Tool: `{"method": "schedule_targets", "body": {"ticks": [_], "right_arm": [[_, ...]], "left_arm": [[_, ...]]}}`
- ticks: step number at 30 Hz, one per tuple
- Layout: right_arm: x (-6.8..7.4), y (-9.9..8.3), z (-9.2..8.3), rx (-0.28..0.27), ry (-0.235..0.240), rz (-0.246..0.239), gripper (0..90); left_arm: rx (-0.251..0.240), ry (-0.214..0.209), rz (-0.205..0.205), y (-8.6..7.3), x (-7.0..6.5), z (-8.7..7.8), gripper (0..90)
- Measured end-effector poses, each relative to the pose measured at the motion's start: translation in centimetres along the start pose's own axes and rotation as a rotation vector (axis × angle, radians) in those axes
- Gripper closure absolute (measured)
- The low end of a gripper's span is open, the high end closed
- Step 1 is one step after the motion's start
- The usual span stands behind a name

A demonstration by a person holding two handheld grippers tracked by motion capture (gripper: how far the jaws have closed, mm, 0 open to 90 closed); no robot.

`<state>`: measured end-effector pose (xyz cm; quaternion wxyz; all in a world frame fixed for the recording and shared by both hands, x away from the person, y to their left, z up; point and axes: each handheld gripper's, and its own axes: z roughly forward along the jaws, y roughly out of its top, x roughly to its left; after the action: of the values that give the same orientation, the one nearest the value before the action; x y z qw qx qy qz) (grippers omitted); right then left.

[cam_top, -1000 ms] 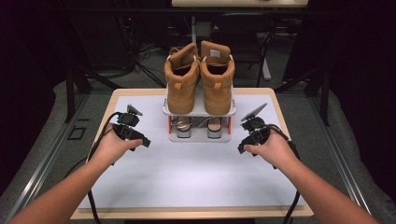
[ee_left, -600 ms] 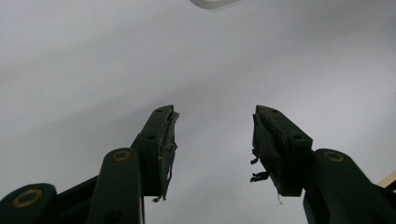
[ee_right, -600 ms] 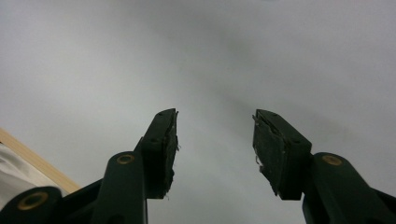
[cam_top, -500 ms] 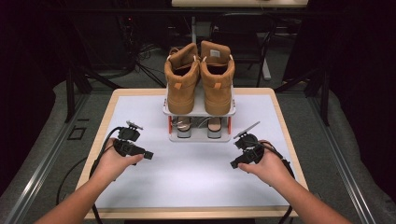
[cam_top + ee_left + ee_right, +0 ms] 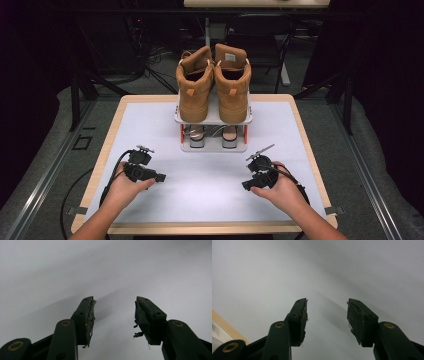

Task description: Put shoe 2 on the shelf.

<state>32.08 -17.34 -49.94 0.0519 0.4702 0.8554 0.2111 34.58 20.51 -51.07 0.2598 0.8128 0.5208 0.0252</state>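
Observation:
A pair of tan high-top boots (image 5: pixel 214 85) stands heels toward me on the top shelf of a small white two-tier shoe rack (image 5: pixel 213 142) at the back middle of the table. Under it, on the lower shelf, sits a pair of sandals (image 5: pixel 214 133). My left gripper (image 5: pixel 159 177) is low over the white table top (image 5: pixel 200 190) at the front left, jaws pointing right. My right gripper (image 5: pixel 246 186) is low at the front right, jaws pointing left. In the left gripper view the jaws (image 5: pixel 115 312) stand apart over bare white surface. The right gripper's jaws (image 5: pixel 327 315) also stand apart, nothing between them.
The table has a light wooden rim (image 5: pixel 210 229); a strip of that rim (image 5: pixel 225 326) appears at the lower left of the right gripper view. Black cables trail off the front left. Dark stands and a chair are behind the table.
Both hands have come down and back toward the table's front edge, away from the shoe rack. The jaws have stayed apart and empty.

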Motion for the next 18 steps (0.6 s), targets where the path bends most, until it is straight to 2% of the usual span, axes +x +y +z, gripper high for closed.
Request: {"method": "schedule_targets", "body": {"ticks": [3,6,7,11,16,18], "right_arm": [[0.2,-0.5,0.4,-0.008,0.003,-0.006,50.3],[0.3,-1.0,1.0,-0.015,-0.015,-0.028,50.3],[0.3,-1.2,1.2,-0.034,-0.010,-0.020,50.3],[0.5,-1.7,1.4,-0.073,0.010,-0.017,50.3],[0.9,-2.0,2.1,-0.132,0.011,-0.025,48.8],[1.1,-2.2,2.4,-0.134,-0.003,-0.040,48.6]], "left_arm": [[-0.024,-0.013,-0.017,-0.7,0.4,0.2,49.9],[-0.056,-0.015,-0.014,-1.3,0.6,0.3,49.9],[-0.065,-0.016,-0.015,-1.5,0.6,0.3,49.9],[-0.092,-0.034,0.005,-2.0,0.7,0.3,48.7],[-0.121,-0.016,0.034,-2.4,0.5,0.5,47.6],[-0.129,-0.012,0.044,-2.6,0.4,0.6,47.2]]}}
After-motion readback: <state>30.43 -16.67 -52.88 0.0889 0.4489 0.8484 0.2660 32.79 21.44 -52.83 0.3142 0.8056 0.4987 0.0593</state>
